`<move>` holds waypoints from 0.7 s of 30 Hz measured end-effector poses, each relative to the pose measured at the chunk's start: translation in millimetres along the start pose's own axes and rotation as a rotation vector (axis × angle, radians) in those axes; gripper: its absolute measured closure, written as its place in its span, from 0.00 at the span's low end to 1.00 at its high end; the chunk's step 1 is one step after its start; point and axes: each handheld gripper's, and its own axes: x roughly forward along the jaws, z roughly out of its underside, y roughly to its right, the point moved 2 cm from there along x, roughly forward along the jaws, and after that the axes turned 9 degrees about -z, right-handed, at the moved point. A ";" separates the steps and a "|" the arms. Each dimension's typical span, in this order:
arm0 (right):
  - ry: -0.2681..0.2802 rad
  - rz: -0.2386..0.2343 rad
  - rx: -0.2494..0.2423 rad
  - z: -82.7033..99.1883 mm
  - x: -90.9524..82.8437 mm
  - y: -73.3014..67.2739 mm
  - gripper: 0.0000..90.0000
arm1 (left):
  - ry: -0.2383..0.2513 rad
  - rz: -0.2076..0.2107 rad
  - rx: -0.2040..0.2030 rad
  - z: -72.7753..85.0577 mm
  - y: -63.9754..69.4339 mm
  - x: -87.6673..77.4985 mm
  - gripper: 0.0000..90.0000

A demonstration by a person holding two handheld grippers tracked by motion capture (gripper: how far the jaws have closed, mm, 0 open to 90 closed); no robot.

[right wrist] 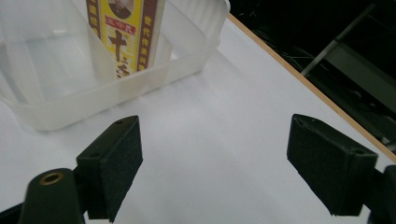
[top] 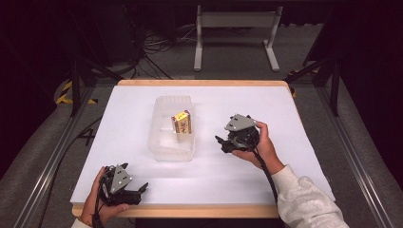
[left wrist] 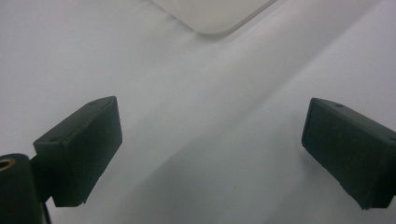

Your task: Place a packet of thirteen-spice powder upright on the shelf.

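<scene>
Left hand-held gripper [top: 141, 188] held at near left corner of bench [top: 285, 118], jaws spread wide, nothing between them. Clear plastic tub [top: 164, 148] set mid-bench, left of centre; yellow packet [top: 182, 122] stood upright inside, against right wall. Packet marked with dark red borders and bold East Asian characters; not legible. Right hand-held gripper [top: 217, 141] held just right of tub, jaws parted, empty, pointed toward tub.

A translucent plastic tub [top: 172, 142] holds a glossy printed box [top: 182, 122] on the matt white tabletop [top: 247, 175].
</scene>
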 end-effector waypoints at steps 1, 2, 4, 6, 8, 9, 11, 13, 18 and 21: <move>-0.011 0.013 -0.007 4.8 -2.1 2.0 0.19 | 0.001 -0.001 0.000 0.0 -0.1 -0.1 0.06; -0.016 0.020 -0.008 7.6 -3.3 2.8 0.19 | 0.001 -0.002 0.000 0.0 -0.2 -0.2 0.06; -0.029 0.025 -0.008 13.5 -5.3 4.9 0.18 | -0.002 -0.002 -0.003 0.2 0.1 0.0 0.06; -0.034 0.028 -0.011 15.8 -6.3 5.7 0.18 | -0.004 -0.004 -0.003 0.2 0.4 0.1 0.06; -0.041 0.037 -0.010 23.1 -10.1 8.0 0.18 | -0.007 -0.006 0.001 0.1 0.2 0.1 0.06; -0.045 0.037 -0.009 26.3 -11.7 9.3 0.17 | -0.007 -0.005 0.002 -0.1 0.4 0.3 0.06; -0.057 0.047 -0.008 36.1 -16.1 12.1 0.17 | -0.012 -0.006 0.008 -0.1 0.6 1.1 0.06; -0.055 0.043 -0.001 39.8 -18.2 13.4 0.16 | -0.013 -0.006 0.005 -0.1 1.0 1.2 0.06; -0.058 0.049 0.013 55.7 -26.5 18.9 0.16 | -0.013 -0.013 0.008 -0.3 1.0 0.9 0.06; -0.066 0.049 0.024 62.8 -29.7 20.6 0.15 | -0.015 -0.012 0.008 0.1 0.8 0.7 0.06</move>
